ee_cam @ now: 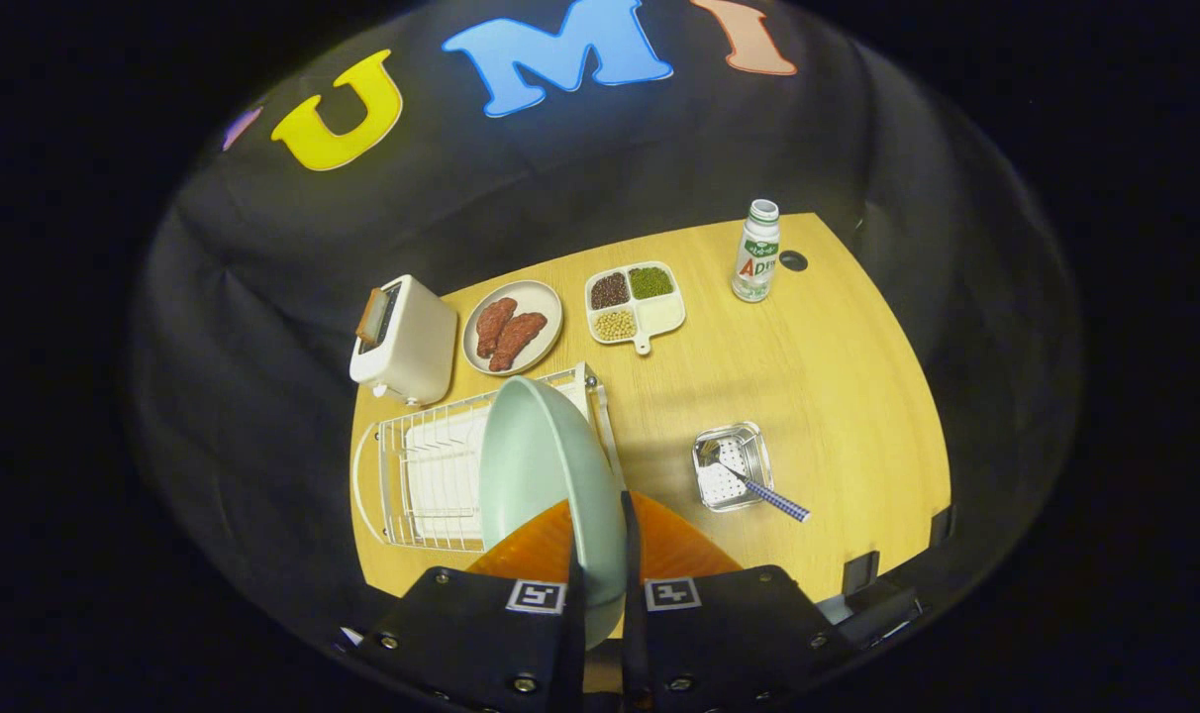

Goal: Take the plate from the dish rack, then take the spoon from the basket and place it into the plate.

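My gripper [600, 579] is shut on the rim of a pale green plate [541, 465], which stands on edge between the fingers and rises above the white wire dish rack [417, 475]. The plate hides the rack's right part. To the right of the fingers, on the wooden table, sits a small metal basket [749, 446] with a spoon [758, 487] in it. The spoon's bowl lies inside the basket and its blue checked handle sticks out over the near corner.
Beyond the rack stand a white toaster [407, 342], a round plate with two pieces of meat [513, 327] and a divided dish of beans [635, 302]. A small bottle [756, 253] stands at the far right. Bare wooden table [818, 376] lies around the basket.
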{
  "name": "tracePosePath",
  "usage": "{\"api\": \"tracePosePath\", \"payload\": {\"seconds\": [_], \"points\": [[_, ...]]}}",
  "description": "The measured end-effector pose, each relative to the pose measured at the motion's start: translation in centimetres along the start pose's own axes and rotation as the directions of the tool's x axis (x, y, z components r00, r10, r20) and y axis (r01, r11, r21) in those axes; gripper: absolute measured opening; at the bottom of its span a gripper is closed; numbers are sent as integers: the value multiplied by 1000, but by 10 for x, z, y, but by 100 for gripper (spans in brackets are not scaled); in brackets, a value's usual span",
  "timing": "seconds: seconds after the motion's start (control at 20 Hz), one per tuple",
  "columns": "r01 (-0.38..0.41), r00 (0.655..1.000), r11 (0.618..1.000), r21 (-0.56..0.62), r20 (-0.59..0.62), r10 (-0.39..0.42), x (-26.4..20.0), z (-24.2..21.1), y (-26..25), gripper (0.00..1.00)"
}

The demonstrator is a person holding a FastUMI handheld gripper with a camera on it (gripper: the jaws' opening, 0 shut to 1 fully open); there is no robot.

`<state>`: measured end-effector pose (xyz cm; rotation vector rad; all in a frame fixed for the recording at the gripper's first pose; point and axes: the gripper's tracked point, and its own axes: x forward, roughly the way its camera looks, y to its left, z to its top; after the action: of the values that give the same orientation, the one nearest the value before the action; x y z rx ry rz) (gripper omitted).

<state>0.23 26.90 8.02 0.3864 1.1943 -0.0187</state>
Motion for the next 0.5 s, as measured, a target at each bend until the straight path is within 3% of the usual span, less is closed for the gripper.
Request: {"api": "tracePosePath", "payload": {"seconds": [0.35, 0.5], "points": [[-188, 982, 981, 52, -11, 188, -8, -27, -21, 15], [-222, 975, 975, 22, -13, 222, -5, -39, -37, 15]]}}
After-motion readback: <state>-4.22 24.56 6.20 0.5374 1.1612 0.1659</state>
